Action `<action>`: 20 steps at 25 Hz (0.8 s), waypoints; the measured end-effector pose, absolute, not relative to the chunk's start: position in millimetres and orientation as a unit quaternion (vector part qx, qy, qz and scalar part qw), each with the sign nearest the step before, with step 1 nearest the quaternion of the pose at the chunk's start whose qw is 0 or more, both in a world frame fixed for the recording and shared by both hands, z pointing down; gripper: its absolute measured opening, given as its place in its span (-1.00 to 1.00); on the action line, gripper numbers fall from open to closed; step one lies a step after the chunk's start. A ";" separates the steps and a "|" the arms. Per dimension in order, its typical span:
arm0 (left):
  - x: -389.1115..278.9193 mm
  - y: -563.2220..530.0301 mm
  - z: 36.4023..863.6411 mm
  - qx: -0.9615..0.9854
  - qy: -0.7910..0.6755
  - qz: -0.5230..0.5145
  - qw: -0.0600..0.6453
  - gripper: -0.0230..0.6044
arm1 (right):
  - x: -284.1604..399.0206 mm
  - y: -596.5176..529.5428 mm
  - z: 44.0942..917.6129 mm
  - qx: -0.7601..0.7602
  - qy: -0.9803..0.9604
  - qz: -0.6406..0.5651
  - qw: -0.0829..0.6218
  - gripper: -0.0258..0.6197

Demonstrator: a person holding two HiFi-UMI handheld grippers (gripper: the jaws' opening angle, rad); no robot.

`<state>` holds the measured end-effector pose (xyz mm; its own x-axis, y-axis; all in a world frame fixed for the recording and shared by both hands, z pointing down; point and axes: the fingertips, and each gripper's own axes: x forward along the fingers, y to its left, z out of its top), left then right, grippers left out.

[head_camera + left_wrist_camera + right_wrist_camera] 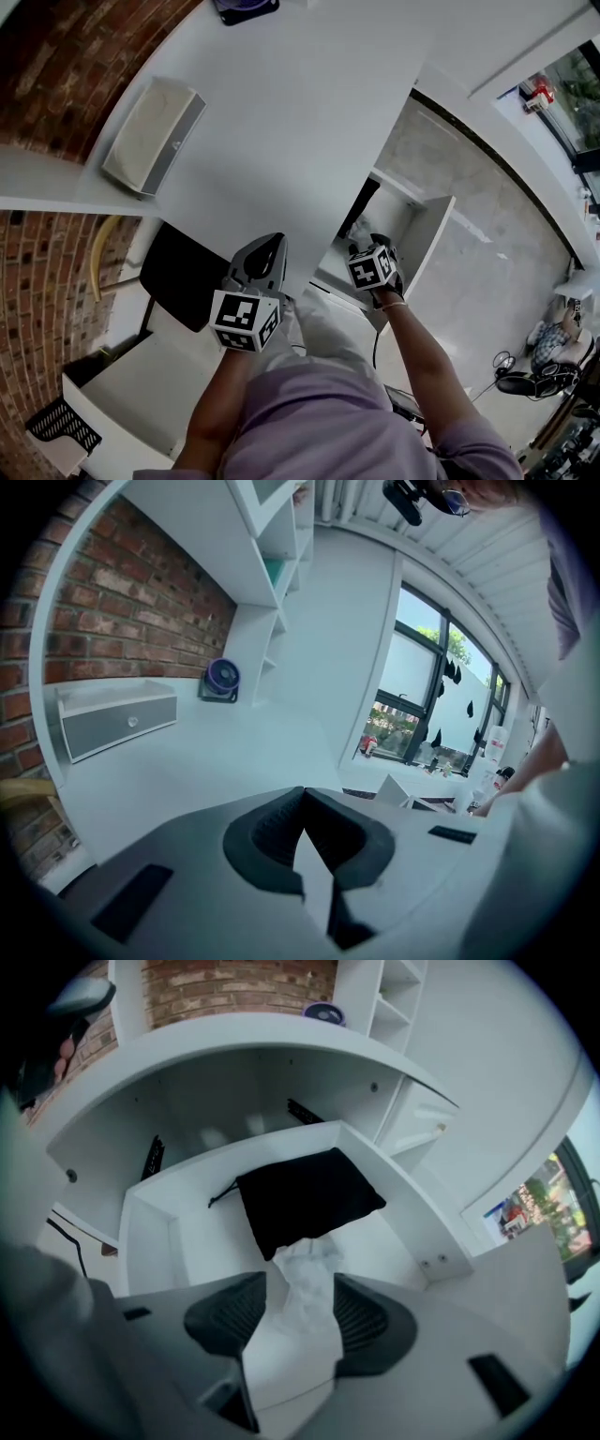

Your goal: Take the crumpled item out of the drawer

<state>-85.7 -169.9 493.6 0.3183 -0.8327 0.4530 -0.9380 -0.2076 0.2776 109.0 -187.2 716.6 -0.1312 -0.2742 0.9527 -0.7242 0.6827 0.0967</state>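
The crumpled item (303, 1265), a white wad, is sitting between the two pads of the right claw (300, 1314), which is grasping it over the open drawer (150, 1232). The far end of the wad is overlapping the near edge of a black pouch (305, 1194) that is lying flat on the drawer floor; whether the wad is touching that floor cannot be determined. The drawer is projecting from beneath the white bench (281, 112). In the head view the right claw (373, 246) is pointing down into the drawer (427, 234), and the left claw (267, 258) is hovering at the bench edge. The left claw (303, 803) is clenched, its tips meeting with nothing between them. A small grey-fronted drawer unit (117, 719) and a fan (222, 677) are standing on the bench against the brick wall (122, 602).
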 end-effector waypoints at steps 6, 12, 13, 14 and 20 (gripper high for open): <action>-92.6 -163.7 498.2 0.753 -0.592 0.103 0.268 -0.92 | 110.8 -188.3 734.6 0.325 -0.720 0.188 0.583 -0.20; -100.9 -158.9 503.7 0.738 -0.607 0.109 0.274 -0.92 | 109.3 -192.5 748.8 0.313 -0.718 0.189 0.592 -0.20; -102.5 -157.7 504.7 0.735 -0.610 0.110 0.275 -0.92 | 110.3 -192.8 752.1 0.311 -0.716 0.189 0.596 -0.20; -104.1 -156.4 505.5 0.732 -0.612 0.111 0.276 -0.92 | 111.6 -193.0 755.2 0.308 -0.714 0.187 0.600 -0.20; -110.9 -150.4 509.2 0.720 -0.624 0.112 0.282 -0.92 | 112.7 -196.2 765.9 0.287 -0.709 0.169 0.621 -0.22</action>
<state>-110.9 -150.4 509.2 0.1969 -0.8356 0.5128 -0.9619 -0.0633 0.2661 112.7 -196.2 765.9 -0.0633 -0.1969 0.9784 -0.6163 0.7788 0.1169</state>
